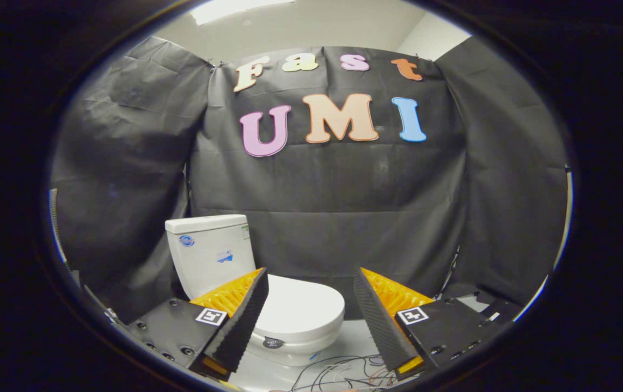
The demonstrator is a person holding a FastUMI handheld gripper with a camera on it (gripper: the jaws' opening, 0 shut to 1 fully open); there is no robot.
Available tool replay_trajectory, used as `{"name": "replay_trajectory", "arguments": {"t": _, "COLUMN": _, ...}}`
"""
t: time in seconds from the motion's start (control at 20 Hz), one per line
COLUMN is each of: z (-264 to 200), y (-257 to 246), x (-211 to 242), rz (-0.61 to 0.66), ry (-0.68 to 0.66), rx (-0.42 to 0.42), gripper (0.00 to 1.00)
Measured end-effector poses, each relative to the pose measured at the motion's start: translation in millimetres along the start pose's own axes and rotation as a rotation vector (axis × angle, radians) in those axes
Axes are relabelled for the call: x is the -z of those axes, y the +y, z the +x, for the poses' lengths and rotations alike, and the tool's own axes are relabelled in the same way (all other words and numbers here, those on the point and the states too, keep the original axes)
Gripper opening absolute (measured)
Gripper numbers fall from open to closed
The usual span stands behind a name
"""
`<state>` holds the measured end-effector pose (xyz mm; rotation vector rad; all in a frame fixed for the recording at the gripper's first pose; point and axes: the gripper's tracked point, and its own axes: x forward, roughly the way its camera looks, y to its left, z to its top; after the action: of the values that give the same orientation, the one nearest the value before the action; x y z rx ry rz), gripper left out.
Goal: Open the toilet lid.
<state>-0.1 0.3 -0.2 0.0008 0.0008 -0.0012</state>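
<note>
While its lid (305, 307) lies flat and closed over the bowl, a white toilet (268, 294) stands at the foot of the booth's black cloth wall (339, 207), on a pale floor (352, 340). Farthest left, the cloth falls in creased folds. Next comes the toilet's upright tank (208, 253), with small stickers on its side and its top cover in place. Part of the tank and the near edge of the lid are hidden behind the left finger. A small dark round mark (274, 343) sits on the front of the bowl, below the lid's rim. The gripper (310, 316) hangs in front of the toilet with its fingers (238, 326) spread wide, holding nothing; the lid shows in the gap between them and just beyond their tips, untouched. Below the gap, thin wires (339, 373) lie tangled on the floor. Each finger base carries a square black-and-white marker (412, 315). Rightward, more dark cloth hangs behind the right finger.
</note>
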Motion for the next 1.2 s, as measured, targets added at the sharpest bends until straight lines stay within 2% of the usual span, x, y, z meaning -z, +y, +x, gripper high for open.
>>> {"name": "replay_trajectory", "arguments": {"t": 0.3, "z": 9, "y": 1, "x": -1, "rz": -0.002, "ry": 0.000, "rx": -0.005, "gripper": 0.98}}
{"name": "replay_trajectory", "arguments": {"t": 0.7, "z": 48, "y": 5, "x": 3, "rz": -0.004, "ry": 0.009, "rx": -0.017, "gripper": 0.98}}
{"name": "replay_trajectory", "arguments": {"t": 0.9, "z": 71, "y": 22, "x": -2, "rz": -0.003, "ry": -0.009, "rx": -0.063, "gripper": 0.97}}
{"name": "replay_trajectory", "arguments": {"t": 1.0, "z": 84, "y": 33, "x": -3, "rz": 0.022, "ry": -0.038, "rx": -0.087, "gripper": 0.97}}
{"name": "replay_trajectory", "arguments": {"t": 1.2, "z": 105, "y": 59, "x": 0, "rz": 0.106, "ry": -0.083, "rx": -0.069, "gripper": 0.95}}
